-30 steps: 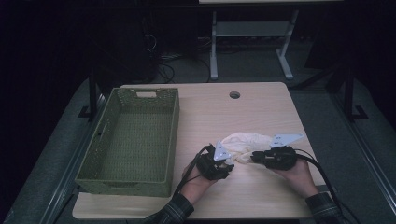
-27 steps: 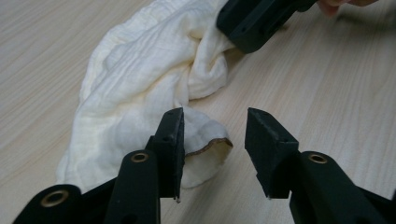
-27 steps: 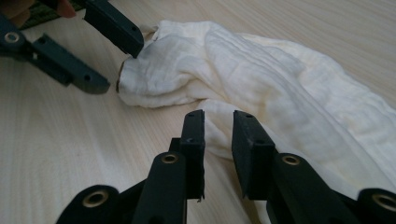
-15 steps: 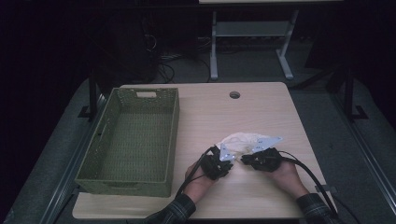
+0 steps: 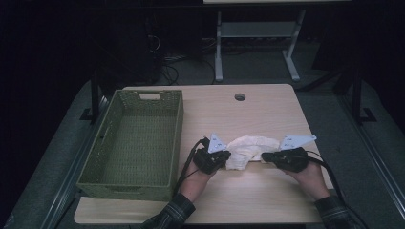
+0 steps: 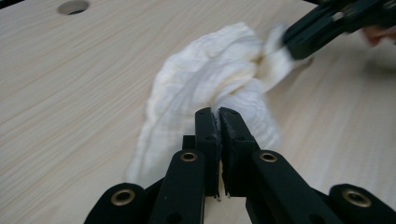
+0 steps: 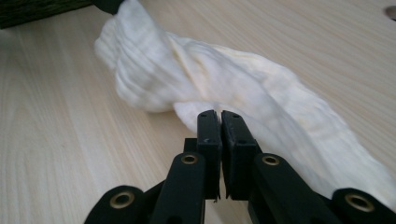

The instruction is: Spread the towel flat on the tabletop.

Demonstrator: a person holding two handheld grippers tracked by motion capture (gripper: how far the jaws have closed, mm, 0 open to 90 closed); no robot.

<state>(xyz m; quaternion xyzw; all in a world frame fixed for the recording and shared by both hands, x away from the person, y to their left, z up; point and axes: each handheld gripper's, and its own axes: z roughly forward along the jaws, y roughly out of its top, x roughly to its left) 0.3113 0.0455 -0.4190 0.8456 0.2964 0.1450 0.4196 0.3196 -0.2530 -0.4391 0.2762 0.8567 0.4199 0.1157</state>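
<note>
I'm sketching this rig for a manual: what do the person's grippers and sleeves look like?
Both grippers, left and right, are black, each with two flat jaws on linked bars with brass-coloured pivot rings. Each carries a pale grey three-cornered plate on top and trails a black cable. The sleeves are dark plaid.

Both our grippers clamped tight, jaws pointing inward toward each other

We hold the left gripper [image 5: 224, 159] in our left hand [image 5: 193, 179] and the right gripper [image 5: 267, 156] in our right hand [image 5: 310, 176], plaid-sleeved forearms entering from the near edge. Each pair of jaws has just closed, pinching a fold of the white cloth [image 5: 250, 149] stretched between them; the grey three-cornered plates stand up on top.
</note>
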